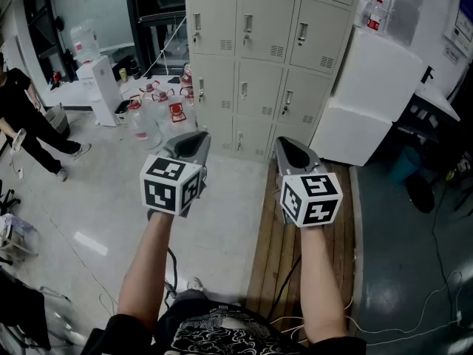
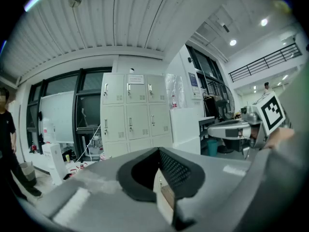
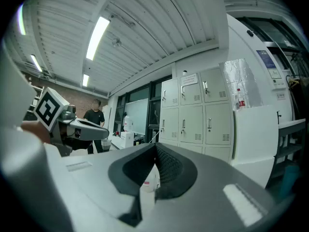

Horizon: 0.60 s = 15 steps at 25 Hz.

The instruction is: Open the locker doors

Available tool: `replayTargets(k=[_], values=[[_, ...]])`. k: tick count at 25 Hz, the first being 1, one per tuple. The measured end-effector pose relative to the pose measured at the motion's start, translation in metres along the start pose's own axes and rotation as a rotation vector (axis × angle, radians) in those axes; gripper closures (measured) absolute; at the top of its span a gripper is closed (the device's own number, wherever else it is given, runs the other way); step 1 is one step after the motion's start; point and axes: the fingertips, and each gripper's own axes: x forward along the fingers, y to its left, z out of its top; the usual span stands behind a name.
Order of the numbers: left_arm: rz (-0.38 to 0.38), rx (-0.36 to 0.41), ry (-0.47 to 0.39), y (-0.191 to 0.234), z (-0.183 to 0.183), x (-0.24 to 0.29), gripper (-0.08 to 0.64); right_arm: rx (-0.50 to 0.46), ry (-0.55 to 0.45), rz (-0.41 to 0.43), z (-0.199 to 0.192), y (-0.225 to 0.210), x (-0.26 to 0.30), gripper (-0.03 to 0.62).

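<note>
Head view is showing both grippers held out ahead of the person, well apart from the lockers, which are standing against the far wall with every visible door shut. Left gripper is sitting with jaws pressed together, nothing between them; right gripper likewise closed and empty. Task is looking not yet begun. Risks, as I am judging them: closed jaws arriving at a small door handle would be glancing off instead of catching it; water bottles are crowding the floor by the left column and could be getting knocked; white boxes just beside the right column may be hindering door swing; wooden planking underfoot is offering a trip edge.
</note>
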Motion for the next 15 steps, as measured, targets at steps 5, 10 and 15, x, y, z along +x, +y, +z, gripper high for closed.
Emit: replayTargets(k=[5, 10, 15], values=[[-0.002, 0.015, 0.009, -0.002, -0.003, 0.010, 0.560, 0.003, 0.008, -0.003, -0.006, -0.008, 0.003, 0.592], [0.000, 0.021, 0.004, 0.006, -0.003, 0.024, 0.560, -0.004, 0.012, -0.007, -0.012, -0.014, 0.015, 0.592], [-0.011, 0.035, -0.005, 0.024, -0.004, 0.041, 0.560, -0.004, 0.010, -0.014, -0.013, -0.016, 0.041, 0.572]])
